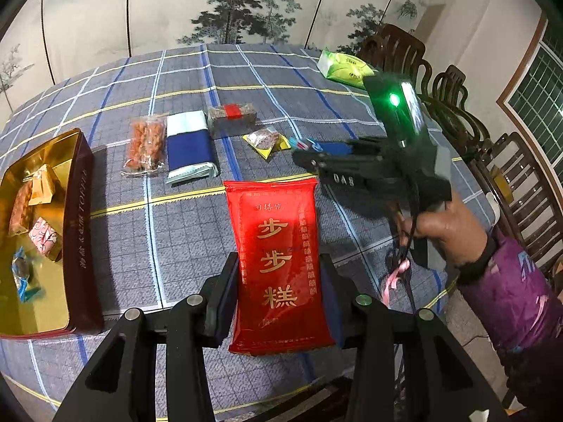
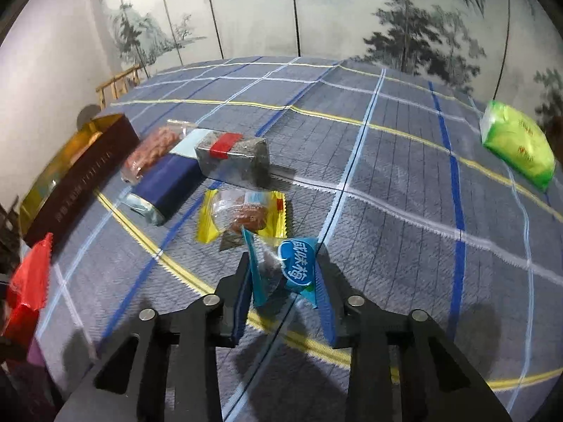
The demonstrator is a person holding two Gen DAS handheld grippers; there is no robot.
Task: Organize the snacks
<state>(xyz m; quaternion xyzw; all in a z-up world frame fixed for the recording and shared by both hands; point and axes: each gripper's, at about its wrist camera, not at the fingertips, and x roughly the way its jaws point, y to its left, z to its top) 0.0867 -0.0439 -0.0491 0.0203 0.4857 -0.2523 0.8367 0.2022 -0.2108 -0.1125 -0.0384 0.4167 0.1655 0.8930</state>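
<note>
**Both tools gripping snack packs above the table**

The red pack [image 1: 279, 263] is sitting between the fingers of the left tool [image 1: 279, 302], running forward from it, raised over the table [image 1: 176, 228]. The blue candy [image 2: 286, 270] is sitting between the fingers of the right tool [image 2: 283, 299], its wrapper crumpled, just above the cloth.

To the left of the left tool, the tin [image 1: 79, 232] is lying open with several wrapped sweets inside. Ahead of it are lying an orange pack [image 1: 146, 146], a blue-and-white pack [image 1: 190, 147] and a dark block with a red band [image 1: 230, 117]. Just ahead of the right tool is lying a yellow pack [image 2: 242, 216]; far off to its right, a green pack [image 2: 515, 144]. Nothing is standing between either tool and the tin.

The left tool is partly closed, both pads pressing the red pack's sides. The right tool, held by a hand [image 1: 447, 228], is closed tight on the blue candy.
</note>
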